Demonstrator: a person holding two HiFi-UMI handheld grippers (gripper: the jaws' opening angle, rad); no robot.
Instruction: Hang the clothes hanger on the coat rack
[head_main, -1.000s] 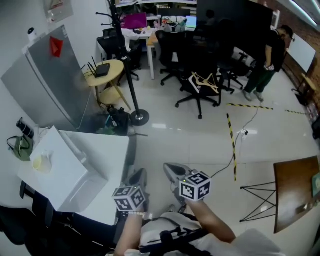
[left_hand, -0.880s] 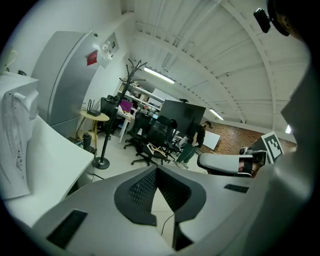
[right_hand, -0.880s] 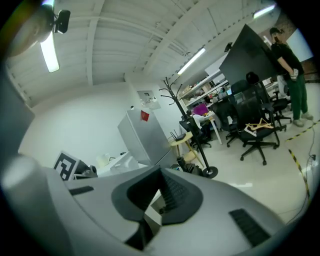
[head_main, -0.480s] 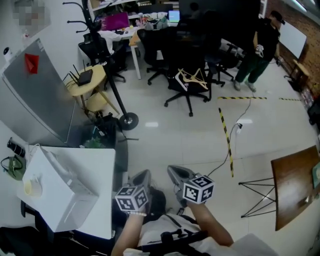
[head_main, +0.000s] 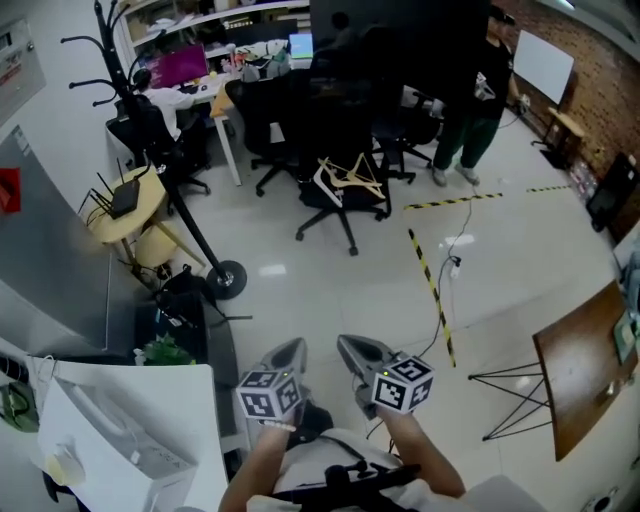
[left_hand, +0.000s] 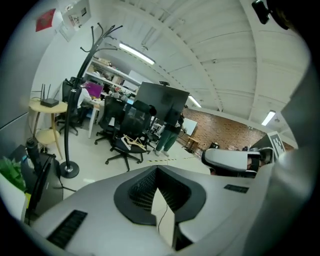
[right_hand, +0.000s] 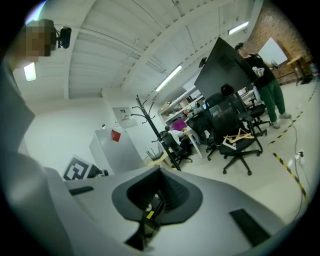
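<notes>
A pale wooden clothes hanger (head_main: 347, 178) lies on the seat of a black office chair (head_main: 330, 205) across the room; it also shows as the hanger (left_hand: 131, 141) and the hanger (right_hand: 239, 136) in the gripper views. The black coat rack (head_main: 150, 130) stands tilted at the left on a round base (head_main: 226, 279), its hooks bare. My left gripper (head_main: 285, 362) and right gripper (head_main: 358, 358) are held side by side close to my body, far from both. Each is shut and holds nothing, as the left gripper (left_hand: 156, 169) and right gripper (right_hand: 160, 170) show in their own views.
A person in green trousers (head_main: 470, 110) stands beyond the chairs. A round yellow side table (head_main: 125, 205) with a router stands by the rack. Striped floor tape (head_main: 430, 290), a cable, a white box (head_main: 120, 440), a black stand (head_main: 510, 400) and a brown table (head_main: 585, 365) lie around.
I have walked forward: the chair with the hanger and the coat rack are nearer, and the white table has slid off to the lower left. Both grippers stay shut and side by side.
</notes>
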